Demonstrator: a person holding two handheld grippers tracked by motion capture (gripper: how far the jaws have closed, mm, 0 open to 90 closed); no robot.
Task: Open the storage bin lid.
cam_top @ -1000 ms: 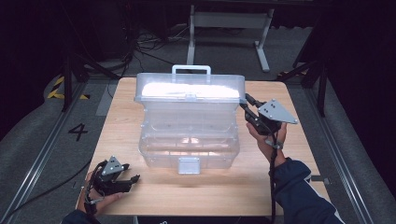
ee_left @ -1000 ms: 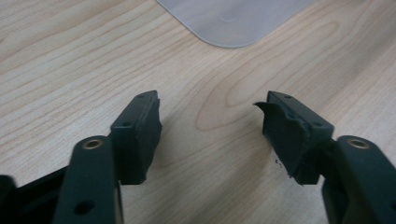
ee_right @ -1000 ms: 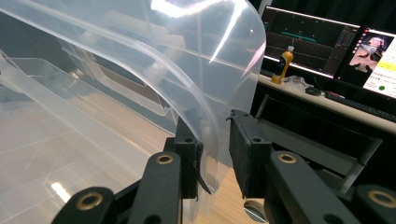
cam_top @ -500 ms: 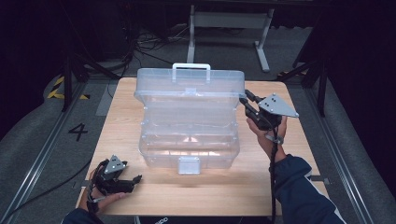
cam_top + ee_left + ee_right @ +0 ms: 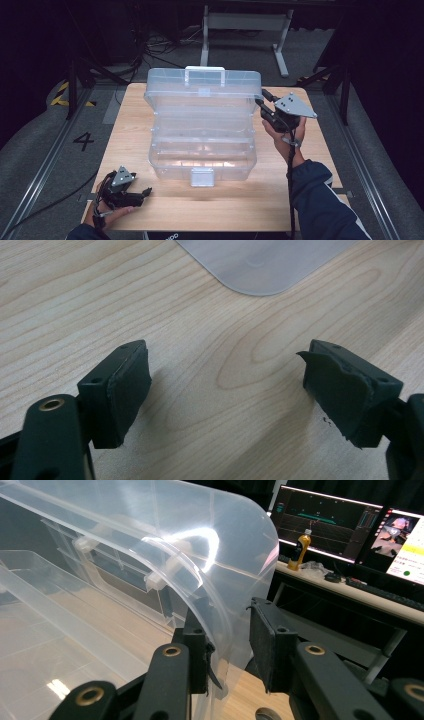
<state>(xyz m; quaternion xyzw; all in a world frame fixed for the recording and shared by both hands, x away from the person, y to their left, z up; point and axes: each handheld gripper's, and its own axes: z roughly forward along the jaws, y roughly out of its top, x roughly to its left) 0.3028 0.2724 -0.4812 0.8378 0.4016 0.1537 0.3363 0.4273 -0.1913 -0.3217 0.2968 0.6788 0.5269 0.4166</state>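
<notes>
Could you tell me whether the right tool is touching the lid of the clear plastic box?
Touching. In the right gripper view, the lid edge sits between the right tool jaws: the left jaw lies against the plastic, while a small gap shows at the right jaw.

Lid point(image 5: 202, 89): a second ago it lay nearly flat over the clear box point(image 5: 202, 155); now it stands raised behind the box, tipped back, its handle point(image 5: 204, 73) uppermost.
Box interior: now uncovered from above, with the trays showing.
Right gripper point(image 5: 230, 652): has shifted slightly with the lid's right edge; its jaws have just been opening a little, with that edge between them.
Left gripper point(image 5: 225, 390): jaws have opened wider since a second ago, nothing between them, over the table point(image 5: 210, 340) near the box's front left corner.
</notes>
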